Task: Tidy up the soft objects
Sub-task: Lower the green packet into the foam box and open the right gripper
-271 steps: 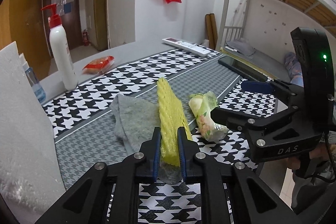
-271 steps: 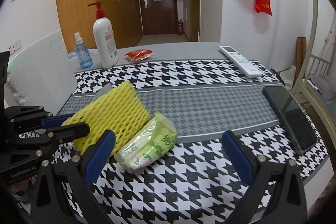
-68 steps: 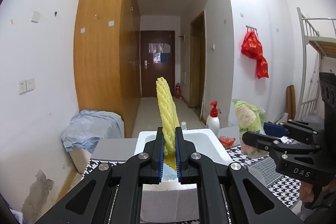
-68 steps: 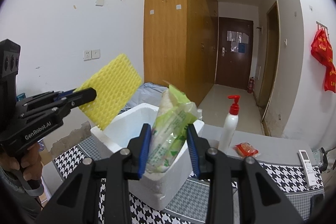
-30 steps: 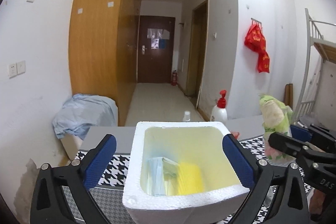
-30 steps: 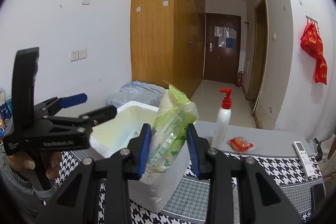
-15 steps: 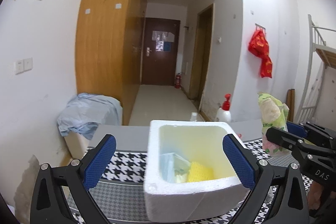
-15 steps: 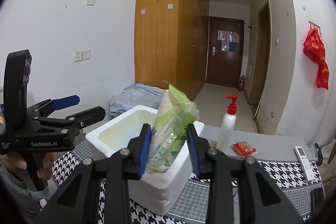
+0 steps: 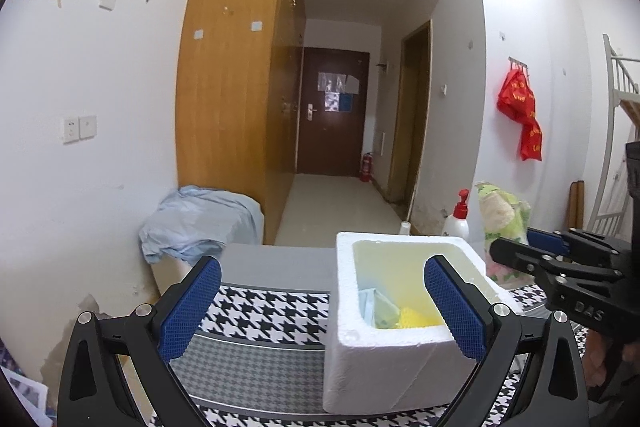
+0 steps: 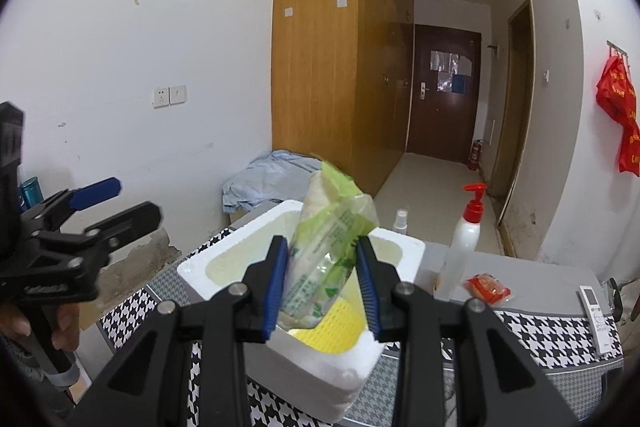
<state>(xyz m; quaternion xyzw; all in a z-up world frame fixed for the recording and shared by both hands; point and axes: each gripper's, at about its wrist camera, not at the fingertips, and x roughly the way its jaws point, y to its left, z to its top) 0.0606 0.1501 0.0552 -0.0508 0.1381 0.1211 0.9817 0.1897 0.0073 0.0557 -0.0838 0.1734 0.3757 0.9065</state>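
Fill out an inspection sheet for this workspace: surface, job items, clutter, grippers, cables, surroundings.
Surface: table under a black-and-white houndstooth cloth with grey bands.
Job's things: white foam box open on the table; yellow foam mesh and a pale blue item lie inside; green tissue pack held above the box.
Clutter: pump bottle, small spray bottle, red snack packet, white remote.
Grippers: left gripper open and empty; right gripper shut on the tissue pack.
Cables: nothing seen.
Surroundings: wooden wardrobe, dark door, red bags on a wall hook, blue cloth heap.
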